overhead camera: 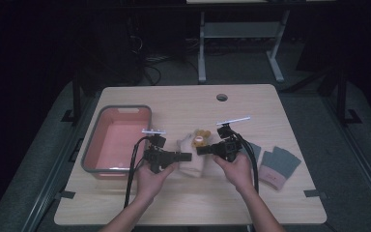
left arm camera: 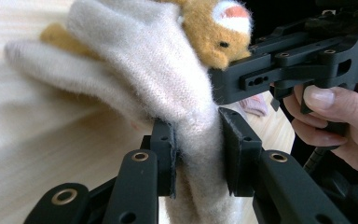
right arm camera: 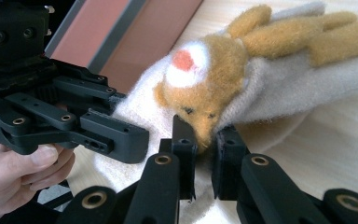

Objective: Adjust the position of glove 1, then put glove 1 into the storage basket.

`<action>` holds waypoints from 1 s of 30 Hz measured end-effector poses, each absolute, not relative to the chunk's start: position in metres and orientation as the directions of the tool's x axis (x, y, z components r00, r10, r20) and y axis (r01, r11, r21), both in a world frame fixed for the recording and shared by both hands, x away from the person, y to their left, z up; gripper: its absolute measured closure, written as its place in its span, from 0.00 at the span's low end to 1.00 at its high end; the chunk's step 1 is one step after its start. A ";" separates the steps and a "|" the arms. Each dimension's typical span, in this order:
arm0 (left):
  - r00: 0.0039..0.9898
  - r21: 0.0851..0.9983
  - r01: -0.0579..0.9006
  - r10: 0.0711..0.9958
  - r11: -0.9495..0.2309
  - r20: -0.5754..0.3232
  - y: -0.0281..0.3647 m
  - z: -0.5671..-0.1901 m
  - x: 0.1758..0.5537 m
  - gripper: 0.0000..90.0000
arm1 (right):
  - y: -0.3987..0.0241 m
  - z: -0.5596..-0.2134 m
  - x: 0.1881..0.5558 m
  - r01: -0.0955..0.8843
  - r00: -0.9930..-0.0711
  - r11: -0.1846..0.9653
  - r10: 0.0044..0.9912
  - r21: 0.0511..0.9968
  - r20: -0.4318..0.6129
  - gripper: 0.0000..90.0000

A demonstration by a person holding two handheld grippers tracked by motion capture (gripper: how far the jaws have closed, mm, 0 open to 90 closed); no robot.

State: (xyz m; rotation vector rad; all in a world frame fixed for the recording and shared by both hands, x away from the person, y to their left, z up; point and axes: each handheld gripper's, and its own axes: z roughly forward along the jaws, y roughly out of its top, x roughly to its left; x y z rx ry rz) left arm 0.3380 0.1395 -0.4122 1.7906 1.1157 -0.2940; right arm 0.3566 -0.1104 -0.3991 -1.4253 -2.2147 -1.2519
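Note:
A cream woolly glove (overhead camera: pixel 192 163) with a tan plush animal face (overhead camera: pixel 201 138) hangs between my two grippers over the middle of the table. My left gripper (overhead camera: pixel 187 155) comes in from the left and is shut on the glove's cream lower part (left arm camera: pixel 200 158); its pads (left arm camera: pixel 164 144) squeeze the fabric. My right gripper (overhead camera: pixel 200 150) comes in from the right and is shut on the glove just under the animal face (right arm camera: pixel 200 79), with cloth pinched between its pads (right arm camera: pixel 184 140). The two gripper tips nearly meet: the right gripper (left arm camera: pixel 242 79) reaches in above the left gripper's jaws, and the left gripper (right arm camera: pixel 121 137) lies left of the right gripper's jaws.
A pink bin with a grey rim (overhead camera: pixel 118 108) stands at the left of the wooden table (overhead camera: pixel 251 104). Grey gloves with pink cuffs (overhead camera: pixel 280 164) lie at the right. A cable hole (overhead camera: pixel 221 97) sits near the far edge.

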 end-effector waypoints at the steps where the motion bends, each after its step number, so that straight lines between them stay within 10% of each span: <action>1: 0.554 0.605 0.789 0.554 -0.111 -0.621 0.141 -0.410 0.339 0.76 | -0.109 -0.396 0.357 0.827 -0.504 0.166 0.642 0.537 0.578 0.91; 30: 0.557 0.616 0.782 0.552 -0.097 -0.621 0.156 -0.383 0.348 0.77 | -0.092 -0.365 0.370 0.812 -0.530 0.190 0.637 0.552 0.560 0.91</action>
